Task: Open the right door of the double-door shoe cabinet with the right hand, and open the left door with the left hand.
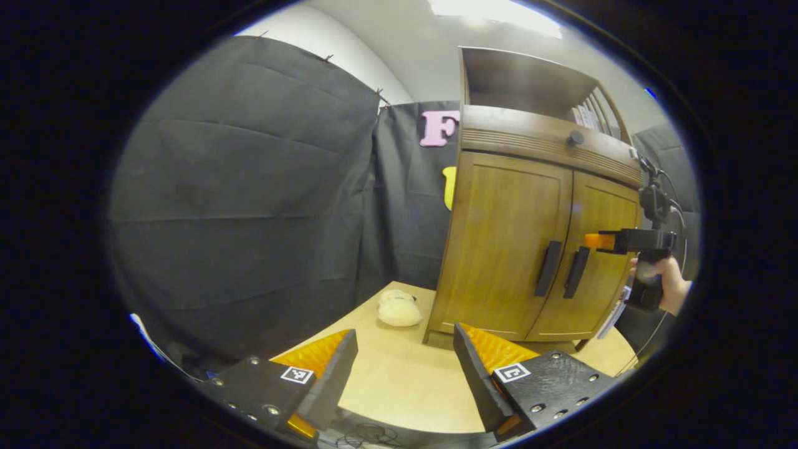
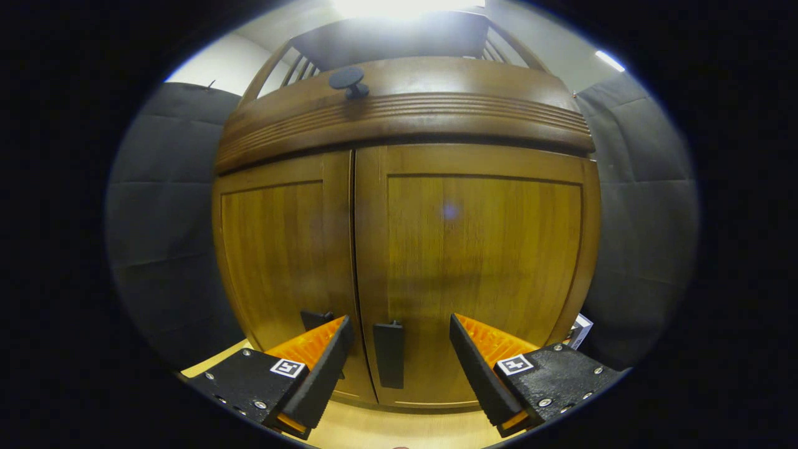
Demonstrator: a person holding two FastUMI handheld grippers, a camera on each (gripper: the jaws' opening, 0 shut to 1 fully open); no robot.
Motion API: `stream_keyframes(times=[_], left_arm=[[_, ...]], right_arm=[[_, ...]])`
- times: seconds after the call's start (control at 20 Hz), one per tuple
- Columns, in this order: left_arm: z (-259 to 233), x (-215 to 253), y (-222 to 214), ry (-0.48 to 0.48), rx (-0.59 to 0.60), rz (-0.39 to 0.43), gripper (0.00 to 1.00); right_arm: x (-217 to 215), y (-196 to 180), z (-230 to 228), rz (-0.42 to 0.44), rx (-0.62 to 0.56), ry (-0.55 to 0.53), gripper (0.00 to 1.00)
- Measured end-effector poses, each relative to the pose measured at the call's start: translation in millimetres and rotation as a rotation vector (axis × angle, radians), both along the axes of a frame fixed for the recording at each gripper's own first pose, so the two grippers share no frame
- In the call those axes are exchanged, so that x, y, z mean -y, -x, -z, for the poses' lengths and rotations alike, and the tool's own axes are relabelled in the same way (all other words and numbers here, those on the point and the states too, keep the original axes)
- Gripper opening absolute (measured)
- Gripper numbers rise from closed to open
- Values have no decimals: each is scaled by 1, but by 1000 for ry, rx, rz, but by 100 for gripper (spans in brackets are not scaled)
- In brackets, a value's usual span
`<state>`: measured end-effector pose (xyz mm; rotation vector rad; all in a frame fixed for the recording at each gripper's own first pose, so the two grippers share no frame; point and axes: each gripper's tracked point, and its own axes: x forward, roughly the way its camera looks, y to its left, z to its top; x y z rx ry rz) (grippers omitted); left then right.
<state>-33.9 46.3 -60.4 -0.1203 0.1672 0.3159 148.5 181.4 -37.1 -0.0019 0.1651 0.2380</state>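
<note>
Gaping wide and empty, both tongs [image 1: 405, 368] [image 2: 402, 368] face the shut shoe cabinet [image 1: 530, 249].

— Anything lying on the table [image 1: 399, 386]?
— Just a pale, soft, rounded lump [image 1: 399, 308], resting on the light wood toward the far edge. Hard to tell whether plush or a pair of slippers.
— And behind?
— Black cloth [image 1: 249, 206], hung in creased panels and clipped along the top. Above that, white wall [image 1: 312, 37] and a bright ceiling light [image 1: 492, 9].
— At the near edge?
— Thin dark cables [image 1: 368, 433], loosely looped, just past the table's near edge.
— Off to the right side?
— A small whitish box [image 2: 581, 329], partly hidden, close to the cloth. Too hidden to make out further.
</note>
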Motion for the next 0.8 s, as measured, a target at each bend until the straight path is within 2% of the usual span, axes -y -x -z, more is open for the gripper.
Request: stream_keyframes(times=[0.2, 0.25, 0.3, 0.35, 0.4, 0.45, 0.6, 0.7, 0.75, 0.8], left_arm=[[1, -5, 5, 0, -11, -24, 89], [1, -7, 5, -3, -14, -28, 89], [2, -8, 7, -7, -17, -32, 95], [2, -10, 7, -12, -22, -35, 89], [4, -11, 8, -17, -27, -34, 94], [4, -11, 8, -23, -33, -32, 94], [4, -12, 10, -43, -43, -22, 95], [2, -12, 9, -51, -39, -10, 95], [1, -12, 8, -54, -36, -6, 89], [2, -12, 8, -57, -36, -4, 95]], right_arm=[[-2, -17, 27, 17, -60, 34, 94], [-4, -19, 31, 23, -71, 38, 96], [-6, -22, 34, 26, -80, 39, 96], [-6, -23, 35, 25, -90, 37, 94], [-6, -23, 36, 22, -99, 35, 94], [-7, -24, 36, 19, -104, 32, 95], [-16, -24, 34, 8, -108, 31, 84], [-26, -22, 29, 4, -118, 23, 69], [-33, -20, 27, -7, -126, 12, 58], [-37, -19, 26, -12, -134, 7, 48]])
